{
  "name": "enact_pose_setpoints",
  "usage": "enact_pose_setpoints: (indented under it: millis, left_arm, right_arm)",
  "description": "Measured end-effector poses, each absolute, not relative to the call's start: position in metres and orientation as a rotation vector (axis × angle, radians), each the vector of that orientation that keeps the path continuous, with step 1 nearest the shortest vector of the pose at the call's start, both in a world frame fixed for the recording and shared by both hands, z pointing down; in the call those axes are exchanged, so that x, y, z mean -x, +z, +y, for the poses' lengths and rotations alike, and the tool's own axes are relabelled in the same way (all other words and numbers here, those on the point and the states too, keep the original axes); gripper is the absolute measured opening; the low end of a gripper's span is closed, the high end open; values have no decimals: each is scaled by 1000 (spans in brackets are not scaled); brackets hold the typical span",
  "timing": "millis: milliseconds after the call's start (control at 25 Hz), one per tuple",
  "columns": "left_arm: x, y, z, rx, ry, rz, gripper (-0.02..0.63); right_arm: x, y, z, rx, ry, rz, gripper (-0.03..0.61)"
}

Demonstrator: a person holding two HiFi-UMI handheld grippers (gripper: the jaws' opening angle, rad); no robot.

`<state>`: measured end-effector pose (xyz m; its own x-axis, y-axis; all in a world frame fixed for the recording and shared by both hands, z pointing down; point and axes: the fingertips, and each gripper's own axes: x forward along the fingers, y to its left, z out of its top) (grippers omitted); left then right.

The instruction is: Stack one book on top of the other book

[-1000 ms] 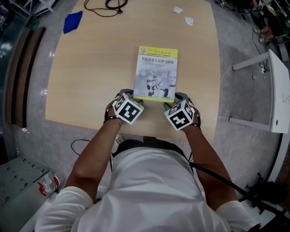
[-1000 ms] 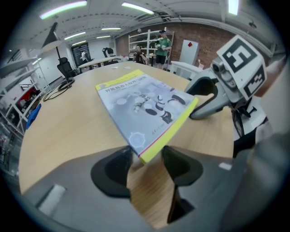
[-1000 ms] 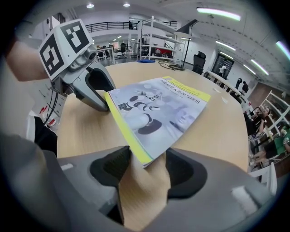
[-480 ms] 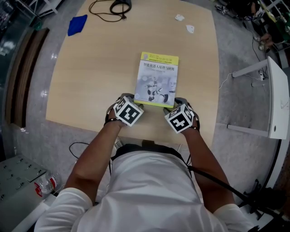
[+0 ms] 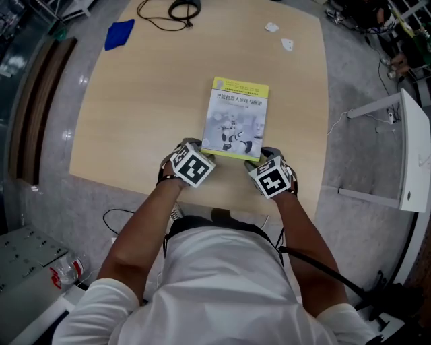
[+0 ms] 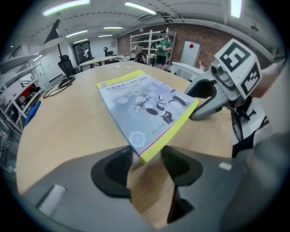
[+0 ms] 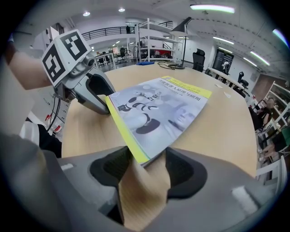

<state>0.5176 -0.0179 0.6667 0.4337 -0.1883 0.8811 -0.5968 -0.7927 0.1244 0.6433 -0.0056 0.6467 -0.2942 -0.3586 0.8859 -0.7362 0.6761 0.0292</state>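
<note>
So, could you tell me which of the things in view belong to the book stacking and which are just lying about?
Job: book, only one cover showing; left gripper and right gripper, each open around a near corner.
Lying about: blue cloth, black cable, two white scraps on the far tabletop; plastic bottle on the floor.

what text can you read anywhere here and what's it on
"智能机器人原理与应用": title line on the book cover.
Print in the yellow band above the title: too small to read.
Gripper cubes: black-and-white square markers only, no words.
</note>
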Motion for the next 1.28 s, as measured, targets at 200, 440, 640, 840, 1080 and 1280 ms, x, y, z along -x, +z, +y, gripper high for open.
enact_pose_setpoints:
  millis: [200, 440, 640, 840, 1080, 1280]
  left_arm:
    - [-511, 672, -7, -2259, 1254, -713, 219]
    - [-475, 629, 17, -2270, 1091, -837, 147]
    - [-448, 580, 14, -2275, 848, -910, 21]
    - [-433, 535, 33, -2321, 756, -864, 6]
    - [-429, 484, 75, -2475, 689, -782, 6]
    - [-426, 471, 106, -2471, 611, -719, 6]
  right_arm:
    - [-650, 654, 3, -889, 528, -1917, 252]
    - [-677, 616, 33, -1132, 772, -1981, 252]
    - [-676, 560, 44, -1392, 968, -2150, 72]
    - [-649, 509, 74, -1500, 996, -2276, 3]
    - [-614, 457, 123, -1586, 930, -2338, 3]
    - [-602, 434, 147, -1646, 839, -2342, 2]
